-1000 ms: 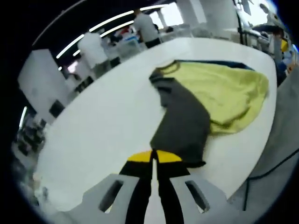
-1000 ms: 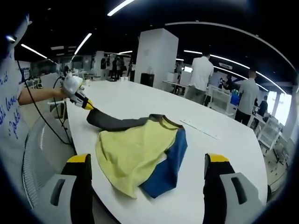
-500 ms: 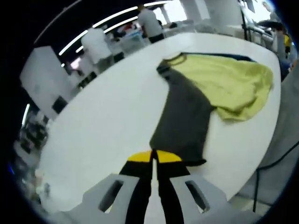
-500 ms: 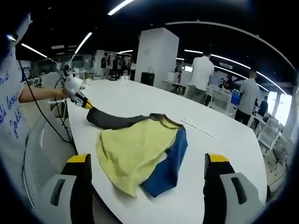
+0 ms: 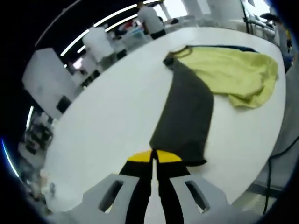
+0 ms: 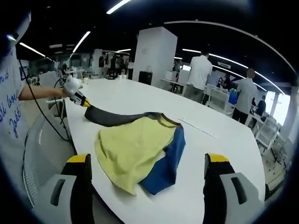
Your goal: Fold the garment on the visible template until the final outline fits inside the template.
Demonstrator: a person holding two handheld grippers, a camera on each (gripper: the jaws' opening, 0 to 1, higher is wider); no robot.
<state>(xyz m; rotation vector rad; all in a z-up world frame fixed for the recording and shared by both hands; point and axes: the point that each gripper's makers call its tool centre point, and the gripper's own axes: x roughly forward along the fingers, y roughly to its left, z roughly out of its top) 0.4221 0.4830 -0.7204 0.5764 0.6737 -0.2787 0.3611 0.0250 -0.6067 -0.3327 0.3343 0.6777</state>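
I see the garment yellow-green, with blue side and dark grey sleeve; table white; jaw tips yellow.

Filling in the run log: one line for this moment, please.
left gripper: shut on grey sleeve | right gripper: open | garment: unfolded on table

Ceiling strip lights glare overhead; fisheye edges bend, and the left gripper view is motion-blurred.
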